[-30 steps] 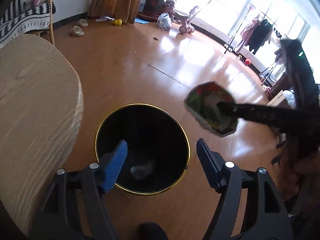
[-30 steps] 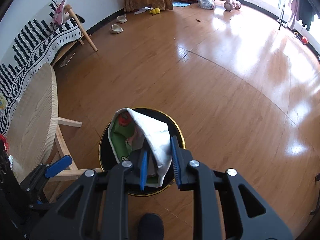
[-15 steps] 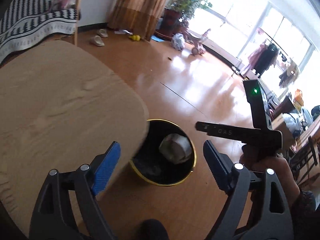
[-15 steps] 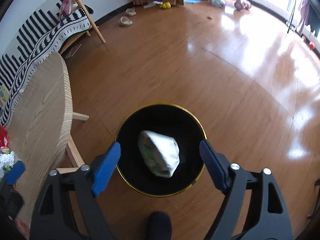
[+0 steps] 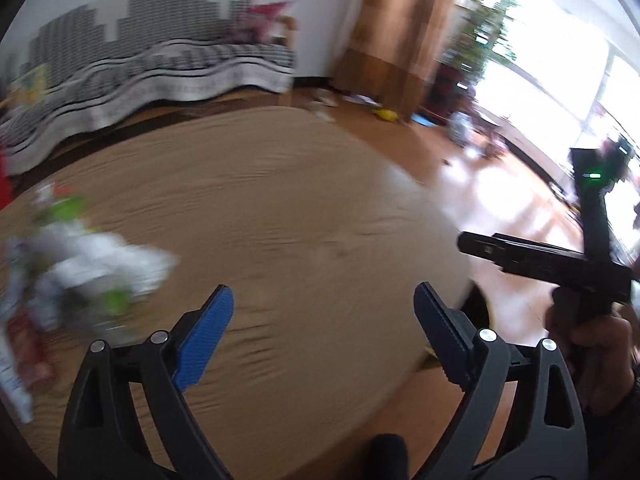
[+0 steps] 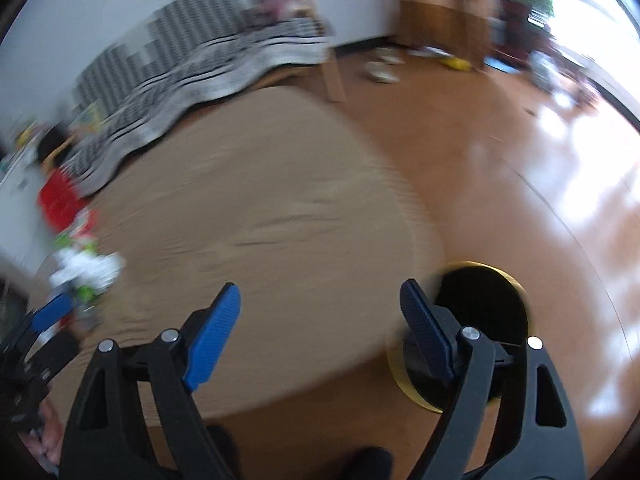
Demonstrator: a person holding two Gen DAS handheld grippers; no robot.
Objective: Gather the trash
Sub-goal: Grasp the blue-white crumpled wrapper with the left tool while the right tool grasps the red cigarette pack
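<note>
A blurred pile of white, green and red wrappers [image 5: 92,264] lies at the left of the round wooden table [image 5: 280,208]. My left gripper [image 5: 322,296] hovers over the bare tabletop to the right of the pile, its jaws opening with nothing between them. My right gripper [image 6: 320,288] is open and empty above the table's near edge. The same pile [image 6: 86,268] shows far to its left. The black, gold-rimmed bin [image 6: 480,304] stands on the floor by the table edge, behind the right finger. The right gripper [image 5: 472,244] also shows side-on, held by a hand [image 5: 592,360].
A black-and-white striped blanket [image 5: 160,68] drapes a seat behind the table. A wooden leg [image 6: 334,76] and slippers [image 6: 380,72] are on the glossy wood floor beyond. A red object [image 6: 58,200] sits at the far left. Curtain and plants stand by the bright window.
The right gripper opened and dropped its wrapper into the bin. Both grippers then swung left and up from over the bin to above the table. The left jaws spread wider.
</note>
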